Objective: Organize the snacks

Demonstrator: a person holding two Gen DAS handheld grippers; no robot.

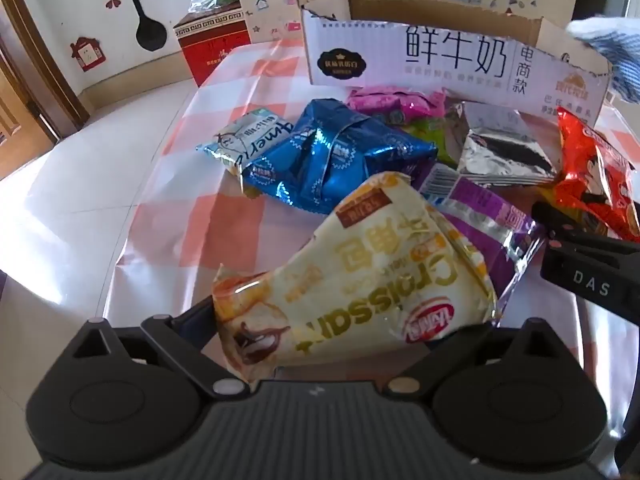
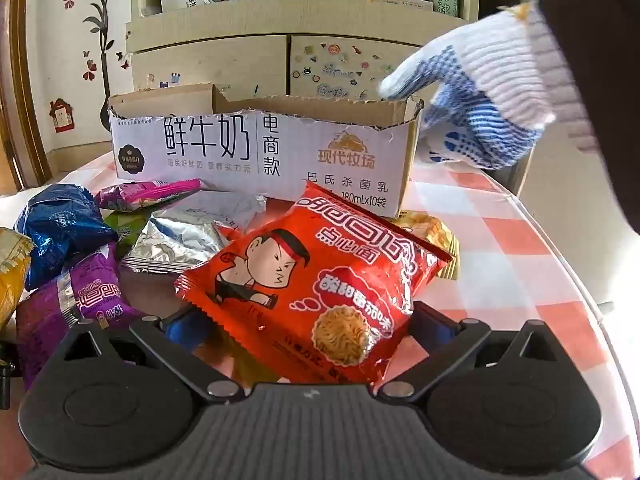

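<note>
The snacks lie heaped on the checked tablecloth (image 1: 168, 184) just in front of the open milk carton box (image 2: 256, 148), which stands at the far side of the pile with its top torn open, so I take it as the bin the packets are meant to go into; nothing I can see lies inside it yet, though its inside is mostly hidden from here. A gloved hand (image 2: 476, 92) reaches over the box's far right corner, seemingly to steady it, though whether it actually grips the cardboard I cannot tell. The left gripper (image 1: 340, 320) tips steeply down over the near end of the heap, its jaws spread as wide as they go with the cream croissant packet (image 1: 372, 268) lying between them; the packet's edges come close to the fingers but I see no pinch in the wrapper, so I judge it straddled and not yet held. The right gripper (image 2: 308, 320) points down at a shallower slant, likewise fully spread, with the red noodle snack packet (image 2: 320, 276) sitting between its jaws, propped on the packets behind it and again loose by the look of it. Beyond the croissant lie a blue foil packet (image 1: 320, 160), a silver foil packet (image 1: 500, 152), a purple packet (image 1: 488, 212) and a pink packet (image 1: 392, 100), all close under the box's front wall. Each tool seems lined up on the nearest, topmost packet, which makes sense: those lift away without dragging the rest.
</note>
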